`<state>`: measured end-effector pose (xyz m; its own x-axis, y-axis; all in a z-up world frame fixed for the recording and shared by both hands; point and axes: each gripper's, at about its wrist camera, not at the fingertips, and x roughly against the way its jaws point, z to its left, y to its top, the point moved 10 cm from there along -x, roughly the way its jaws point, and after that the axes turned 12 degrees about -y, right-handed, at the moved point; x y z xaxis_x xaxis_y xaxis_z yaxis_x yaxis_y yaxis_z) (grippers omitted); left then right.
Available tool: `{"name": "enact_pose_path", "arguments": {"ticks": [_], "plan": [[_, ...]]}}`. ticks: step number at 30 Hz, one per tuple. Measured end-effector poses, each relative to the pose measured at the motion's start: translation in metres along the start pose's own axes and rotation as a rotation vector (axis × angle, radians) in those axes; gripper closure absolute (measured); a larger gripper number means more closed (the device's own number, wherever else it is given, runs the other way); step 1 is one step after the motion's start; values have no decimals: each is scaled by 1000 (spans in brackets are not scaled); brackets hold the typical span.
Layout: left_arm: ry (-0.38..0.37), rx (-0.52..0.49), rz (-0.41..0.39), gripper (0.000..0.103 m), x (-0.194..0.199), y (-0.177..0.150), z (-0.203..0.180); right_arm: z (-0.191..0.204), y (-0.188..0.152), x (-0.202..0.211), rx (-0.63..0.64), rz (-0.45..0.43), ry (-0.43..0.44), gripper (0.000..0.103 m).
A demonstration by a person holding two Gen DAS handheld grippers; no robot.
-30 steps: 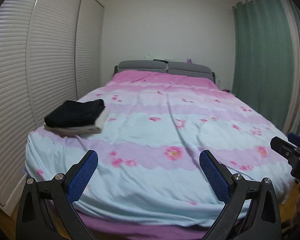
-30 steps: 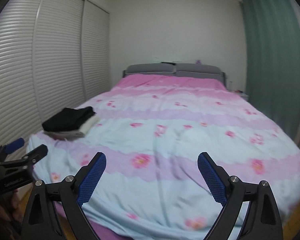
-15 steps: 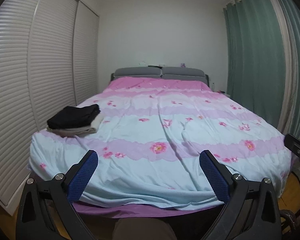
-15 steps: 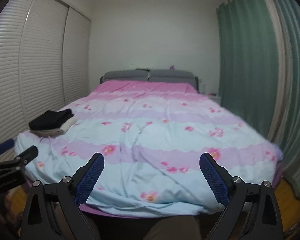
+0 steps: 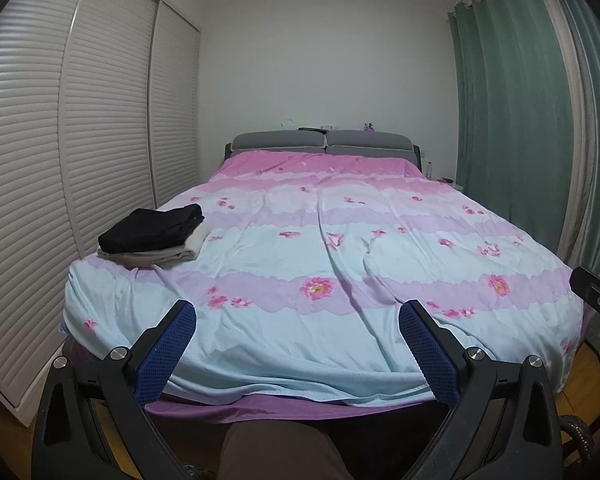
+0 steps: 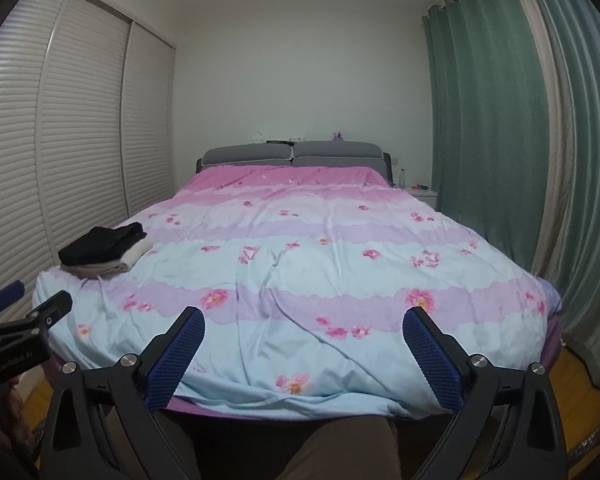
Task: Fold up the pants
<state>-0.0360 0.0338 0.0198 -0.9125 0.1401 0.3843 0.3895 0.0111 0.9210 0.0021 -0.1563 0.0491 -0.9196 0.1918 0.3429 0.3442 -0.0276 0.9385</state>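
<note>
On the bed's (image 5: 340, 264) far left corner, well ahead and left of both claws, you have the black folded pants (image 5: 152, 229) lying atop a beige folded garment (image 5: 160, 255). Your left gripper (image 5: 298, 314) stands wide apart with nothing between its blue pads (image 5: 168, 350), hovering short of the bed's foot edge. Your right gripper (image 6: 304, 318) is likewise spread wide and holds nothing, touching neither cover nor clothes.

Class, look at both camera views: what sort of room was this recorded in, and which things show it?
Very likely a home bedroom: a wide bed under a flowered cover, a grey padded headboard, green curtains, and folded clothes stacked near the bed's left edge.
</note>
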Motion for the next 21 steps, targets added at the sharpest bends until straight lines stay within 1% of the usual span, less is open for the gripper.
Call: {"name": "enact_pose_path", "arguments": {"ticks": [8, 21], "plan": [[-18, 0, 2, 0, 2, 1, -3, -6, 2, -1, -8, 5, -2, 2], [-9, -6, -26, 0, 7, 8, -2, -10, 4, -2, -15, 1, -4, 2]]}}
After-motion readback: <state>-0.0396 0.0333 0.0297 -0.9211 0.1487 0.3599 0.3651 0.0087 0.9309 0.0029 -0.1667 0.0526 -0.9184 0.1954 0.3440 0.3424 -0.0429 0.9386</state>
